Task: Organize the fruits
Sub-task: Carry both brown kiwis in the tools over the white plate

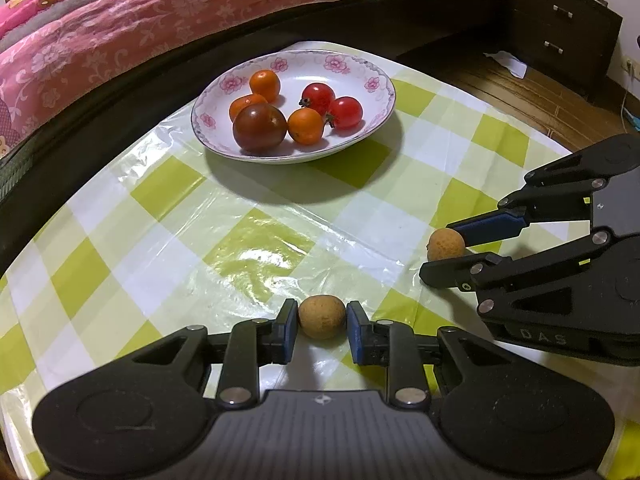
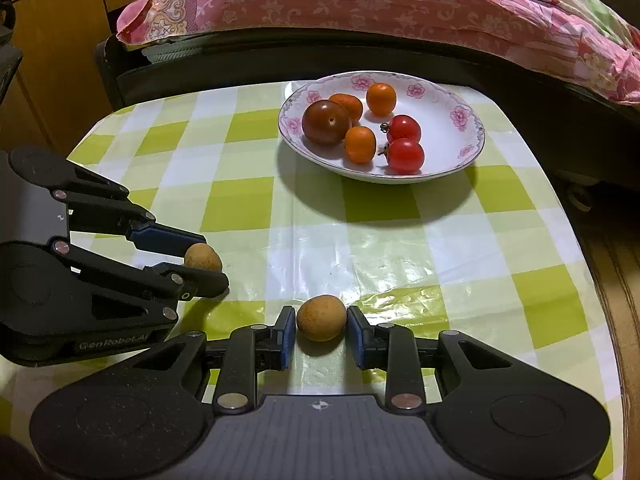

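Two small brown round fruits lie on the green-checked tablecloth (image 1: 256, 248). My left gripper (image 1: 322, 314) is shut on one brown fruit (image 1: 322, 317), both blue pads pressing its sides. My right gripper (image 2: 321, 316) is shut on the other brown fruit (image 2: 321, 318), which rests on the cloth. Each view shows the other tool from the side: the right gripper (image 1: 438, 250) around its fruit (image 1: 446, 244), the left gripper (image 2: 214, 262) around its fruit (image 2: 203, 257). Beyond them stands a white flowered plate (image 1: 372, 84) (image 2: 460, 114) holding a dark tomato (image 1: 260, 127), two red cherry tomatoes (image 1: 345, 112) and three orange fruits (image 1: 306, 126).
A bed with a pink floral quilt (image 1: 120, 28) runs along the table's far side behind a dark frame. A dark drawer cabinet (image 1: 560, 32) stands on the wooden floor at the far right. The table edge curves close on the right in the right wrist view.
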Tool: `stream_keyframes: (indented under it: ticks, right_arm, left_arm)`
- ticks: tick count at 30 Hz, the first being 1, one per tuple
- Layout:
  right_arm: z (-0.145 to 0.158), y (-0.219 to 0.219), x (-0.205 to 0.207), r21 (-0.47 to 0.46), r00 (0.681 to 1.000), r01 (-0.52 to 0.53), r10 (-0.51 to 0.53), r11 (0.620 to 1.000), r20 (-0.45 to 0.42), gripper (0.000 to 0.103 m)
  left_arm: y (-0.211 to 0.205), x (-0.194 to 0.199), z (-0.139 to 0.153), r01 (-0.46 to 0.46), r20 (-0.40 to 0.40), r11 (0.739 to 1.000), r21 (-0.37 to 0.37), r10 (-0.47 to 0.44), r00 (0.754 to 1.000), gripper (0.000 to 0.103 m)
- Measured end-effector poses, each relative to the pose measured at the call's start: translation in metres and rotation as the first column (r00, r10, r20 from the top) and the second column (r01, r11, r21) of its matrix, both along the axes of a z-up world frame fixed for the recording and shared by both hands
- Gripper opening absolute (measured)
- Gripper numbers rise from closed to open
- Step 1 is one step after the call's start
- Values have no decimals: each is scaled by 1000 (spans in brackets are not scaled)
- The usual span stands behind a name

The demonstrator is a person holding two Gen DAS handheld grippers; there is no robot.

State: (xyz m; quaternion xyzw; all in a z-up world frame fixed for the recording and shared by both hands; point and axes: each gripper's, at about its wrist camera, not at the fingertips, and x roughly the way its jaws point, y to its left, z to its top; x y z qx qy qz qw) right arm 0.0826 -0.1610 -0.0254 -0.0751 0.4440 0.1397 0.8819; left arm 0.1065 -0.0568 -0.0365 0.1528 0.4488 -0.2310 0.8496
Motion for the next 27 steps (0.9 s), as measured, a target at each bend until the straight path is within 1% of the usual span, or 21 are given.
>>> stream_keyframes:
  ticks: [10,18,27]
  right_arm:
    - [0,1,0,-5,1000,-3,3,1000,3,24]
    - [-1,3,-1,-3,1000,-26,26,1000,3,23]
    - [3,-2,-1,8,1000,0,0,1000,13,23]
  left_arm:
    - [-5,-3,2,21,-4,1000,-5,-21,1000,34]
    - [-1,-2,7,8,5,1000,-12,-8,1000,34]
    - [0,-1,1,3,-7,1000,-9,-3,1000,34]
